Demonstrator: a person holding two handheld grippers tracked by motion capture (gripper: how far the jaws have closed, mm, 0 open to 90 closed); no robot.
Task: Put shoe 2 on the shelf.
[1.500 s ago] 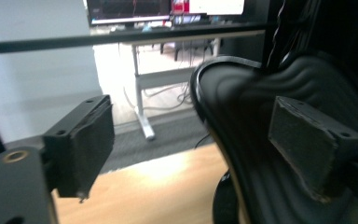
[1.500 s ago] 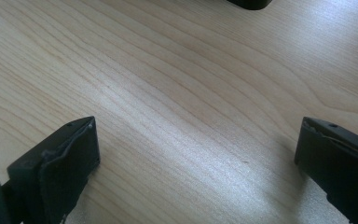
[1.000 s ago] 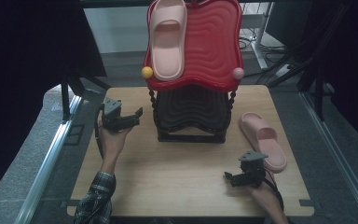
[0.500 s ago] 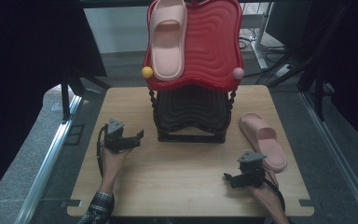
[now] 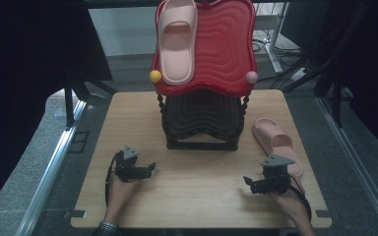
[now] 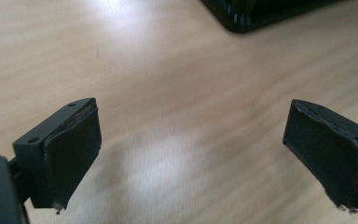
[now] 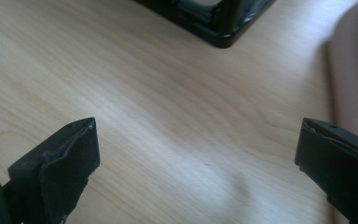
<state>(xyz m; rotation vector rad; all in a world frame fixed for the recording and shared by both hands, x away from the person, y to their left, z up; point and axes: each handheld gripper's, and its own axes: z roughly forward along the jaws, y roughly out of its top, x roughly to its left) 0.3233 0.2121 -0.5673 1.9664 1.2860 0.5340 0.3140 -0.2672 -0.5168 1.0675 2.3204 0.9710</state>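
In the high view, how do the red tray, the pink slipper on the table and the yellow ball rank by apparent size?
1. Red tray, largest, though it is raised nearer the camera.
2. Pink slipper on the table.
3. Yellow ball, smallest.

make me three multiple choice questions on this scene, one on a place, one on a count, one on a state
1. Where is the slipper nearest the right gripper?
A. on the red tray
B. on the table, right of the rack
C. between the gripper's jaws

2. How many pink slippers are there?
A. one
B. two
C. three

3. How is the left gripper?
A. open, holding nothing
B. shut on a slipper
C. shut on a ball

Answers:
1 B, the slipper lies on the table beside the black rack.
2 B, a second slipper lies on the red tray.
3 A, bare wood shows between its jaws.
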